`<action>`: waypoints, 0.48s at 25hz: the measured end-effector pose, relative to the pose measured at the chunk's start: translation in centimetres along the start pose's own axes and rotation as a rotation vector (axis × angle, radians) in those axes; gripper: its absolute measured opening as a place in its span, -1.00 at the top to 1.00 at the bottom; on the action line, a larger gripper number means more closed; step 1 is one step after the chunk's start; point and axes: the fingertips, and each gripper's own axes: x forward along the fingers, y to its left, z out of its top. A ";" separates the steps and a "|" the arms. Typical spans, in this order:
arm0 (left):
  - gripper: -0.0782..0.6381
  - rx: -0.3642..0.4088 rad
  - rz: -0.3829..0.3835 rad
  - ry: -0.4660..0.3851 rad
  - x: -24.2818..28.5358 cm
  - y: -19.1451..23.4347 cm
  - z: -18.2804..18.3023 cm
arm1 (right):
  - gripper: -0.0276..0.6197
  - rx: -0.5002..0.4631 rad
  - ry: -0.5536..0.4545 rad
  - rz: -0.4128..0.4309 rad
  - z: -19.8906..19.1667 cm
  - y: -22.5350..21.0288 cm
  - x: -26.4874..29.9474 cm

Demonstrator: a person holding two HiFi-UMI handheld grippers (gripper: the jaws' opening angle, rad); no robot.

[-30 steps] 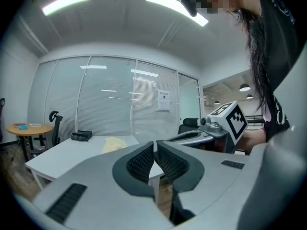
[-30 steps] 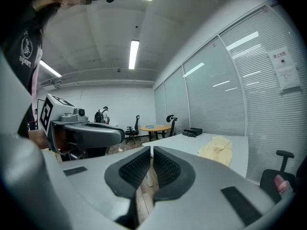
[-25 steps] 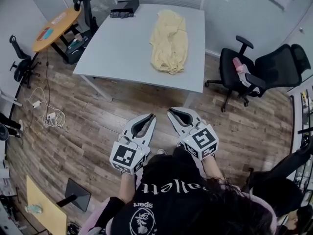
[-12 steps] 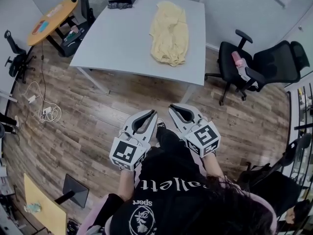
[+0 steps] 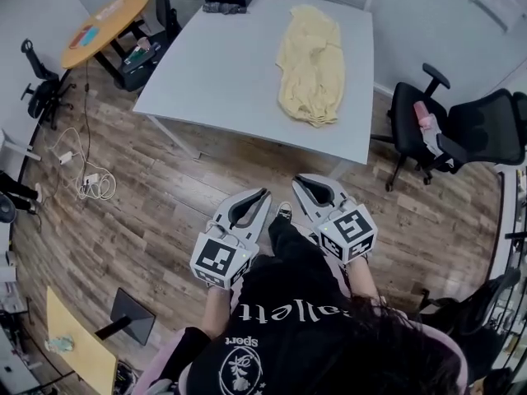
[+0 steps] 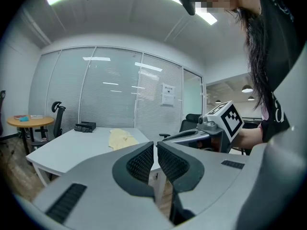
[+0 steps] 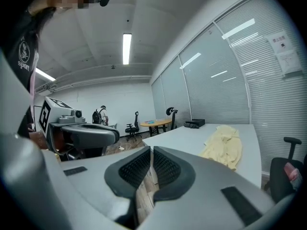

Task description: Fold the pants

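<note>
Table [image 5: 221, 66] and pants [image 5: 311, 66] shifted rightward in head view
Left gripper [image 5: 263, 194] and right gripper [image 5: 298, 179], jaws together and empty, side by side short of the table

- The table [image 5: 222, 64] and the yellow pants [image 5: 311, 64] lying on it have slid toward the right of the head view — the black chair [image 5: 428, 126] with them.
- A shoe [image 5: 284, 212] and a dark leg have stepped forward at lower centre.
</note>
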 end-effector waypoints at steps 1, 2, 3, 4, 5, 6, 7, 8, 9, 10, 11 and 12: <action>0.66 -0.001 0.002 0.002 0.5 0.9 0.1 | 0.81 0.003 0.000 0.001 0.2 -0.5 0.9; 0.66 -0.001 0.004 0.004 1.1 1.8 0.2 | 0.81 0.004 0.001 0.001 0.3 -1.1 1.8; 0.66 -0.002 0.004 0.006 1.8 2.8 0.3 | 0.81 0.005 0.004 0.000 0.5 -1.8 2.7; 0.66 -0.002 0.004 0.010 2.5 3.7 0.5 | 0.81 0.006 0.008 -0.001 0.7 -2.5 3.6; 0.66 -0.002 0.001 0.012 3.3 4.6 0.7 | 0.81 0.009 0.010 -0.004 0.9 -3.3 4.4; 0.66 0.001 -0.003 0.013 4.1 5.3 1.0 | 0.81 0.012 0.011 -0.006 1.2 -4.1 5.1; 0.66 0.004 -0.008 0.012 4.9 6.0 1.3 | 0.81 0.015 0.010 -0.009 1.6 -4.9 5.7; 0.66 0.007 -0.012 0.010 5.8 6.7 1.7 | 0.81 0.017 0.010 -0.013 1.9 -5.8 6.4; 0.66 0.011 -0.015 0.008 6.6 7.4 2.1 | 0.81 0.019 0.011 -0.017 2.1 -6.7 7.1; 0.66 0.013 -0.018 0.008 7.3 8.0 2.4 | 0.81 0.020 0.015 -0.020 2.3 -7.6 7.8; 0.66 0.015 -0.020 0.009 8.1 8.6 2.7 | 0.81 0.021 0.019 -0.023 2.5 -8.4 8.5; 0.66 0.015 -0.023 0.012 8.7 9.2 2.8 | 0.81 0.022 0.024 -0.024 2.6 -9.1 9.1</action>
